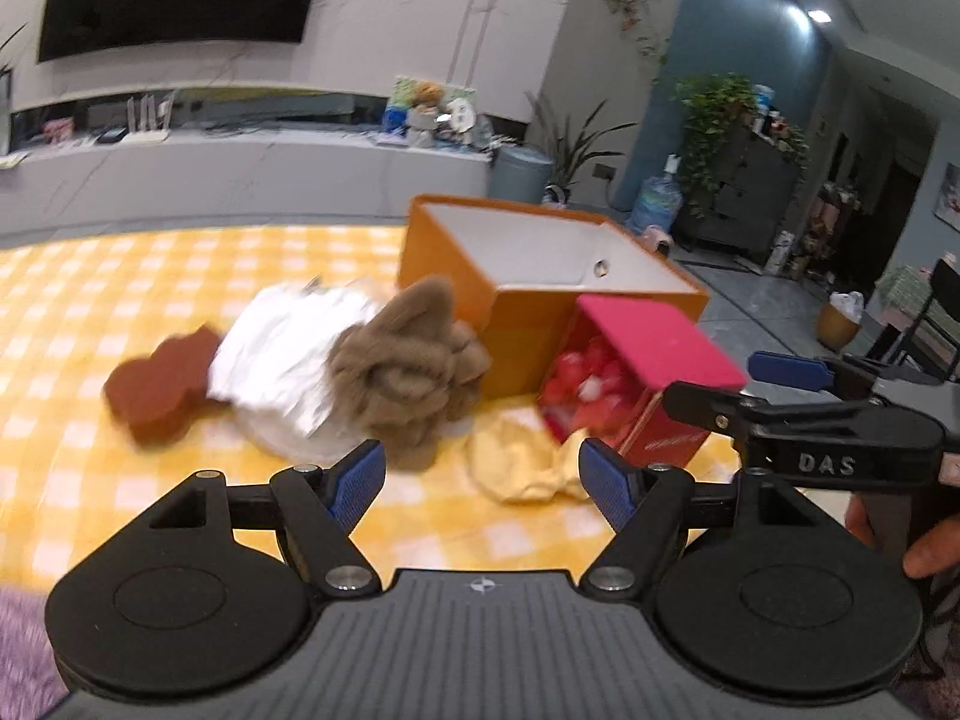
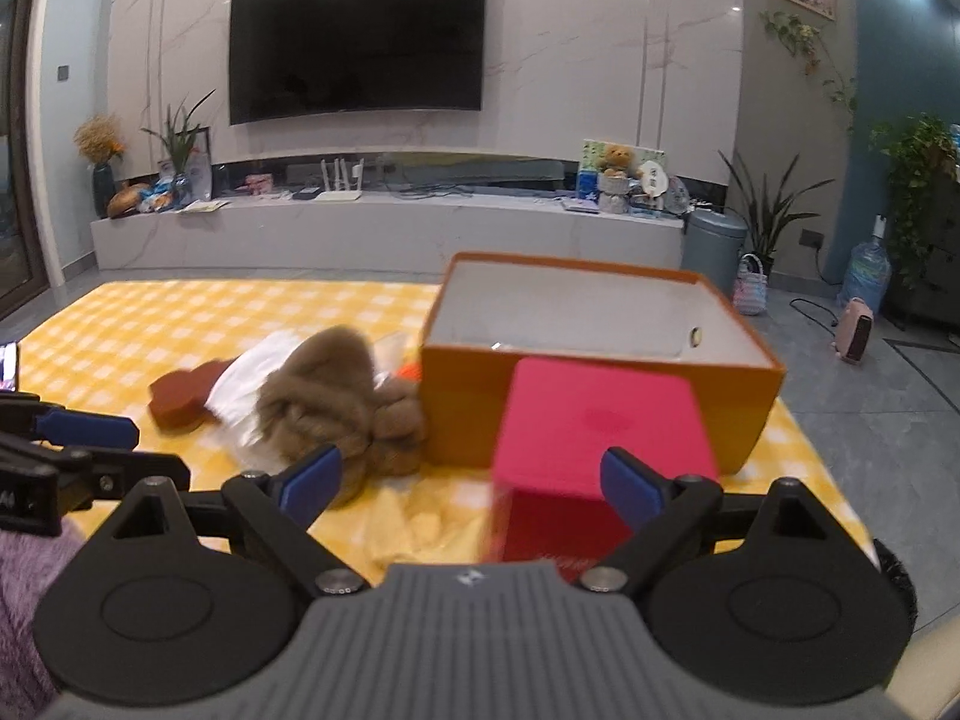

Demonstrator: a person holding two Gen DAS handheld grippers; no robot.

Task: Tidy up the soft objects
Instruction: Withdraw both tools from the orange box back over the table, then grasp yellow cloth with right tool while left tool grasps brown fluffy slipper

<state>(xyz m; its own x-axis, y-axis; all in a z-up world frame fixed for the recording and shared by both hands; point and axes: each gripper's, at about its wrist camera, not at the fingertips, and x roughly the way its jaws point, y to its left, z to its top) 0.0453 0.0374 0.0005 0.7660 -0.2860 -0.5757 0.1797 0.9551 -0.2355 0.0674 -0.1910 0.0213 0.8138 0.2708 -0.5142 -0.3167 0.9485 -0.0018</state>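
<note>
Two boxes stand on the yellow checked cloth (image 1: pixel 120 276): an orange box (image 1: pixel 462 276), upright with its top open and its pale inside showing nothing but a small round fitting on one wall, and a smaller red box (image 1: pixel 654 348) touching the orange box's front corner. From the left wrist view the red box is tipped so that its open side faces left, and red and white pieces (image 1: pixel 591 381) fill it; what they are is too blurred to tell. Four soft things lie on the cloth left of and in front of the boxes: one flat rust-brown piece (image 1: pixel 159 387) at the far left, one crumpled white cloth (image 1: pixel 282 360) overlapping it, one fluffy tan bundle (image 1: pixel 408 360) resting against the white cloth and touching the orange box's side, and one pale yellow cloth (image 1: pixel 522 462) spread just in front of the red box's open side. A patch of purple fuzzy fabric (image 2: pixel 24 576) shows at the near left edge, apart from the pile. Both tools are held side by side above the near edge of the cloth, pointing forward and tilted down toward the pile. On the left gripper (image 1: pixel 483 480) the jaws stand wide with nothing between them, aimed between the tan bundle and the yellow cloth. On the right gripper (image 2: pixel 474 480) the jaws are wide too and grip nothing, with the red box beyond them. A hand (image 1: pixel 912 540) shows beneath the right gripper at the edge of the left wrist view.
</note>
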